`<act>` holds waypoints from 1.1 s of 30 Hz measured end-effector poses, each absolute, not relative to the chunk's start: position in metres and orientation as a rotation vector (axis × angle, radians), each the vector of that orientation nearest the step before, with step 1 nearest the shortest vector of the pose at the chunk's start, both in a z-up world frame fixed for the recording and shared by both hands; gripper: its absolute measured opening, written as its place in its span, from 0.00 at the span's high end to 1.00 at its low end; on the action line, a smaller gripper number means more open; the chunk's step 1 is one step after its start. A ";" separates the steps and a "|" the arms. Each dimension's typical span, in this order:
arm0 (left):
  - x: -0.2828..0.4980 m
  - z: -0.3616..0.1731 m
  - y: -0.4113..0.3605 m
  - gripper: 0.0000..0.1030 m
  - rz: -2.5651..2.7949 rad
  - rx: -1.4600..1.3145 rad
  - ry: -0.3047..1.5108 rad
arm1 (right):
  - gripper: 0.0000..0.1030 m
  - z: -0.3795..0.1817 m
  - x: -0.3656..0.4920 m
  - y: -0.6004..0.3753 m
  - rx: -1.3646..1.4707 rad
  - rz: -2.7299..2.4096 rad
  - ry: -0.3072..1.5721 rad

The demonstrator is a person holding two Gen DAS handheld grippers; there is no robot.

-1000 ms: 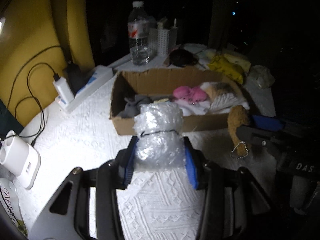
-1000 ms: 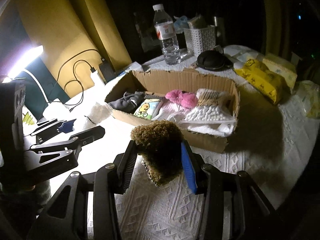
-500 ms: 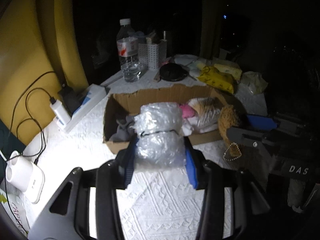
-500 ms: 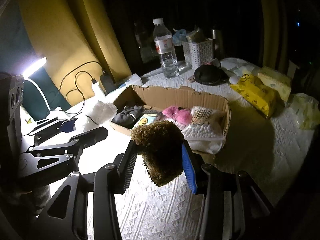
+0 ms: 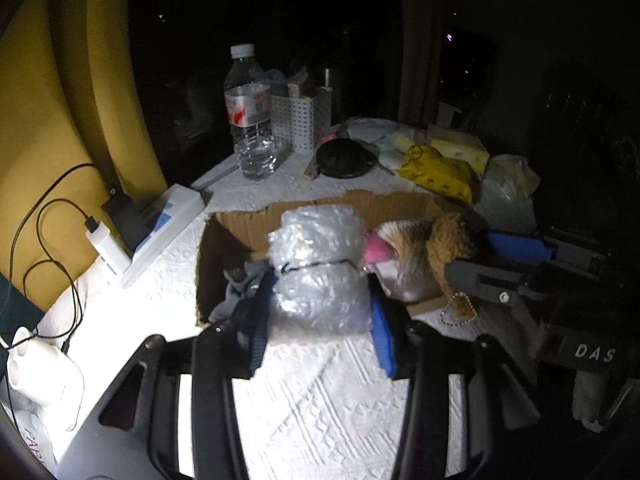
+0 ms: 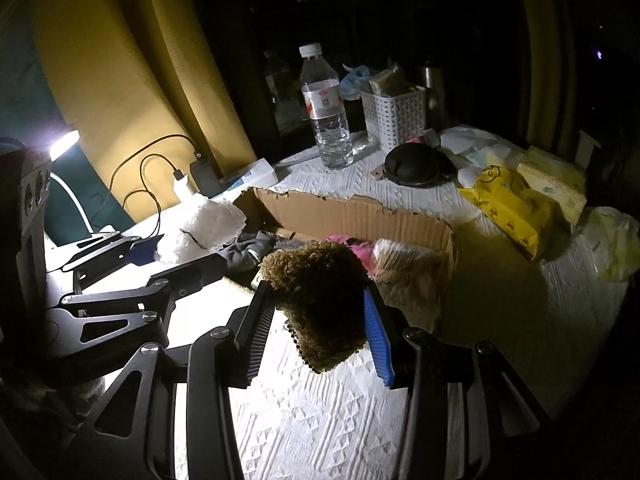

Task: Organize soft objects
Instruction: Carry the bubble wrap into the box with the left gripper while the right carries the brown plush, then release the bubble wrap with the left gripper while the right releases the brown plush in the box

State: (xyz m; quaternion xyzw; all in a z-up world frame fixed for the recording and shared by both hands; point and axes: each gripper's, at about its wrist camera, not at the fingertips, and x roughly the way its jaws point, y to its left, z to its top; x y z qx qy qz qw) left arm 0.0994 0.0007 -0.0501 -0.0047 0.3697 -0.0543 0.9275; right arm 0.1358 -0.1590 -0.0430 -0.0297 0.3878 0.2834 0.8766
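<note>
My left gripper (image 5: 318,322) is shut on a roll of clear bubble wrap (image 5: 318,268) tied round with a black band, held above the white cloth just before the open cardboard box (image 5: 240,226). My right gripper (image 6: 318,322) is shut on a curly brown plush toy (image 6: 316,292) with a bead chain, also lifted near the box (image 6: 352,212). Inside the box lie a grey cloth (image 5: 244,280), a pink soft thing (image 5: 376,250) and a white padded piece. In the left wrist view the plush (image 5: 448,240) shows at right; in the right wrist view the bubble wrap (image 6: 208,228) shows at left.
Behind the box stand a water bottle (image 6: 326,112), a white slotted basket (image 6: 394,118), a black round pouch (image 6: 414,166) and yellow packets (image 6: 508,200). At left lie a power strip (image 5: 160,232) with cables and a white charger (image 5: 44,376). A yellow curtain hangs behind.
Both grippers have risen and drawn back with their loads, so the box looks smaller and farther. The grips have not changed.
</note>
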 end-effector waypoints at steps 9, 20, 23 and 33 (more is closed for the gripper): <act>0.124 -0.062 0.007 0.57 -0.102 -0.031 0.778 | 0.55 -0.050 0.159 -0.155 -0.073 0.589 0.823; 0.150 -0.088 0.014 0.57 -0.087 -0.047 0.825 | 0.55 -0.073 0.186 -0.140 -0.080 0.591 0.879; 0.156 -0.096 0.015 0.57 -0.089 -0.048 0.842 | 0.55 -0.081 0.192 -0.135 -0.081 0.594 0.897; 0.165 -0.123 0.016 0.57 -0.097 -0.055 0.903 | 0.55 -0.107 0.207 -0.125 -0.087 0.602 0.950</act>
